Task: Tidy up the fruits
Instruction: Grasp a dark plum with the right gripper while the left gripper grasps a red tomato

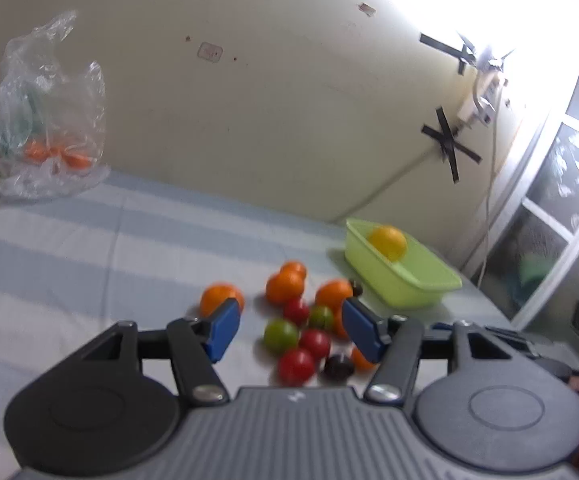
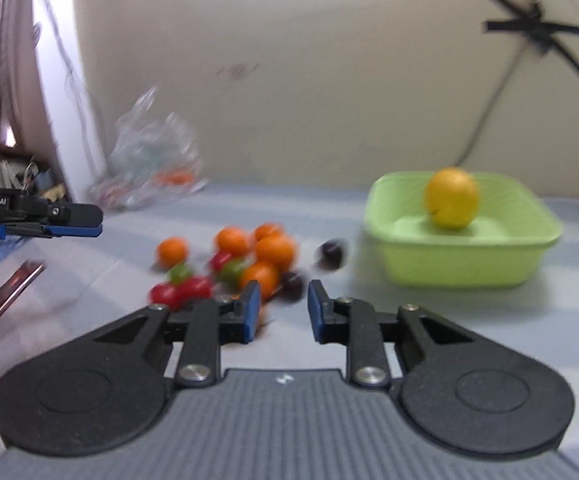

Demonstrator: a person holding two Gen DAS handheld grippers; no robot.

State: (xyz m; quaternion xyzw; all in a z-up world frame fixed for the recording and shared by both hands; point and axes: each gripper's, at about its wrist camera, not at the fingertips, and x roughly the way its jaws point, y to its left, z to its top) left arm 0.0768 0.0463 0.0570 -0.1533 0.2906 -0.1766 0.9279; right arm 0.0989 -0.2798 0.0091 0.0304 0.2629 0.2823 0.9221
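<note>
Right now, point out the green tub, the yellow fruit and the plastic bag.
green tub [image 2: 461, 268]: right wrist view, front wall.
yellow fruit [image 2: 452, 197]: right wrist view, middle of the fruit.
plastic bag [image 1: 45, 92]: left wrist view, crumpled upper part.

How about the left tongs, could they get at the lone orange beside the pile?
Probably yes. The left tongs are open and empty, and the lone orange sits just beyond one tip, apart from the other fruits, with nothing between.

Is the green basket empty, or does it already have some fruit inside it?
Not empty. The green basket holds one yellow fruit, resting on its floor. The other fruits lie outside it on the cloth.
</note>
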